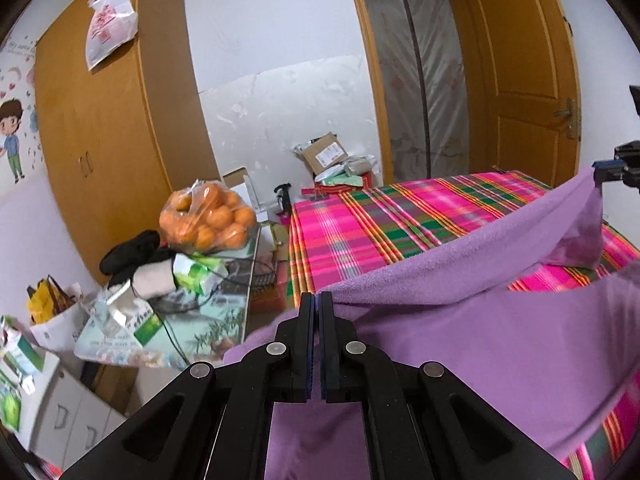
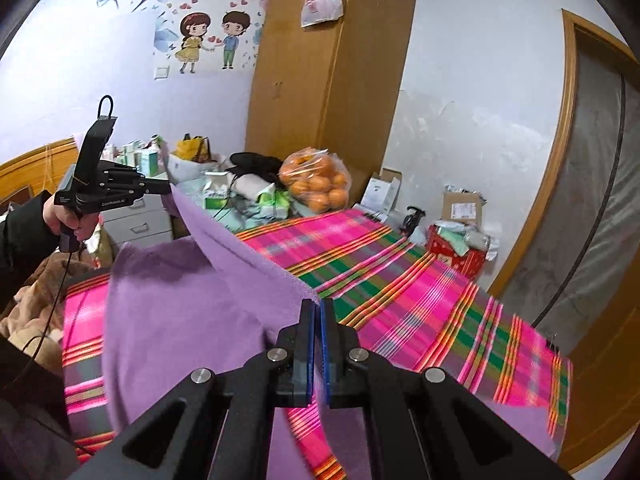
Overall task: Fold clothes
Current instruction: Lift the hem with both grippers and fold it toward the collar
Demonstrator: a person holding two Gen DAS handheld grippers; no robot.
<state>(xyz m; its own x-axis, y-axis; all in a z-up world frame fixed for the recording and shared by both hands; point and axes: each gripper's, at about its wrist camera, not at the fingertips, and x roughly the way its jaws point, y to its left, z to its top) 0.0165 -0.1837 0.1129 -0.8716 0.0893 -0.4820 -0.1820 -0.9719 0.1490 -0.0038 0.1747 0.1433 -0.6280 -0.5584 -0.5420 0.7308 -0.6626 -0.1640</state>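
Small bedroom with a wooden wardrobe (image 2: pixel 328 60), a bed under a pink plaid sheet (image 2: pixel 400 280), and a cluttered tabletop (image 1: pixel 192 320) carrying a bag of oranges (image 1: pixel 208 216). Purple garment (image 2: pixel 180 320) lifted above the sheet, stretched between the two tools. Left claw (image 1: pixel 316 304) clamped tight on one edge of the cloth. Right claw (image 2: pixel 318 308) pinched on the opposite edge, probably a corner, though motion blur hides the detail. Lower folds draped down onto the sheet.
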